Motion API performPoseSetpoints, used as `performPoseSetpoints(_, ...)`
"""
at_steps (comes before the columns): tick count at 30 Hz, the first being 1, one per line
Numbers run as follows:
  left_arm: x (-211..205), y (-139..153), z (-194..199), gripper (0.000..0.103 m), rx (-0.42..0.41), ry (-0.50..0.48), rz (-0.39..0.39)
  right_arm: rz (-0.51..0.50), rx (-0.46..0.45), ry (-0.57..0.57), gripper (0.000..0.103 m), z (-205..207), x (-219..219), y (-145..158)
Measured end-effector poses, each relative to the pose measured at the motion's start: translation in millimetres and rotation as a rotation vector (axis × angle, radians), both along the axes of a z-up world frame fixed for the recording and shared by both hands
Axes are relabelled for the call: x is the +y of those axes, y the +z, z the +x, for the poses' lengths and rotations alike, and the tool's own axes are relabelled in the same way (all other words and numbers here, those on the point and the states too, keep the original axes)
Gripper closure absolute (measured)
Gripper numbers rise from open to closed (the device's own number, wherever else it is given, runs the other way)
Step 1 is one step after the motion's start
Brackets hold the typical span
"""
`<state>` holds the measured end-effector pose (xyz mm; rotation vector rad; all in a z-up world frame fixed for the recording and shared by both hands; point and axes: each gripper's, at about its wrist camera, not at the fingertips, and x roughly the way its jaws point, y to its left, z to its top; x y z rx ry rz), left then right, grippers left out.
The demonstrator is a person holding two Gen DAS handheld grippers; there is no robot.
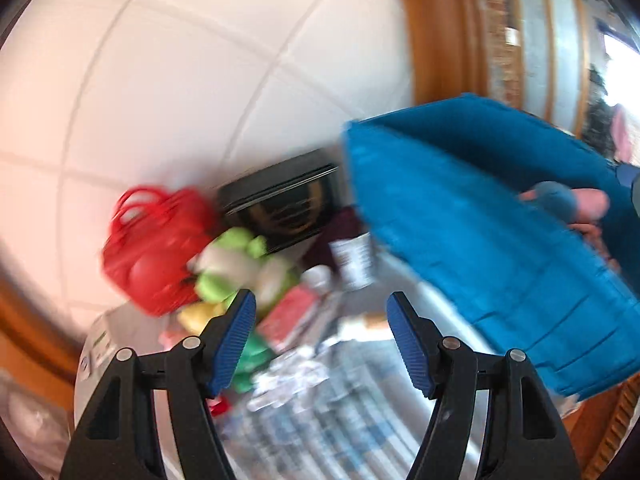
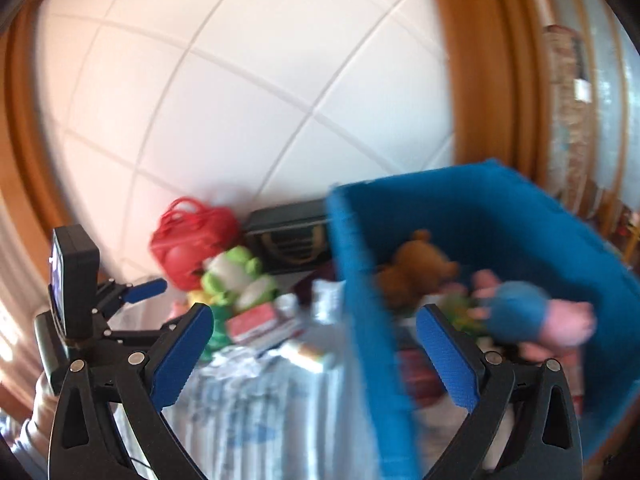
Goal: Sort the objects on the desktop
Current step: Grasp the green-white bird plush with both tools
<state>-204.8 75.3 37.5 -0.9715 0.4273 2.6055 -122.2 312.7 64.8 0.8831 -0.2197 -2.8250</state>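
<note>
Both pictures are smeared with motion, so I can only vouch for the big shapes. The left gripper (image 1: pixel 321 320) hangs over the cluttered desk with its jaws apart and nothing between the blue pads. The right gripper (image 2: pixel 314 344) stands wider still, also empty; through its gap I see only the striped cloth (image 2: pixel 256 408) covering the desk.

The things to sort are heaped against the white tiled wall (image 2: pixel 248 80): a red mesh bag (image 1: pixel 154 248) at the left end, a green and white plush toy (image 1: pixel 236 264) just beside it, a dark tin box (image 1: pixel 288 204) behind, and a flat red packet (image 1: pixel 292 312) lying nearest the left gripper. A blue fabric bin (image 2: pixel 520 216) fills the right side, and a brown teddy bear (image 2: pixel 416 276) already sits inside it (along with a pink and blue soft thing I cannot identify).

I would guess the plush is light and squashy, forgiving of any pinch across its body. The mesh bag looks floppy; its looped handles seem the surest hold. The tin is likely stiff and slick, and better taken across a narrow edge. The bin's cloth walls look soft and may sag if pushed.
</note>
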Motion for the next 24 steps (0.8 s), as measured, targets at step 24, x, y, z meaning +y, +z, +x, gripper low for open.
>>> performPoseSetpoints(24,-142.2,-167.4,-200.3,0.036,-0.145,0.333,0.030,-0.022,-0.397,0.103,0.000,-265.6,-158.7,-219.8)
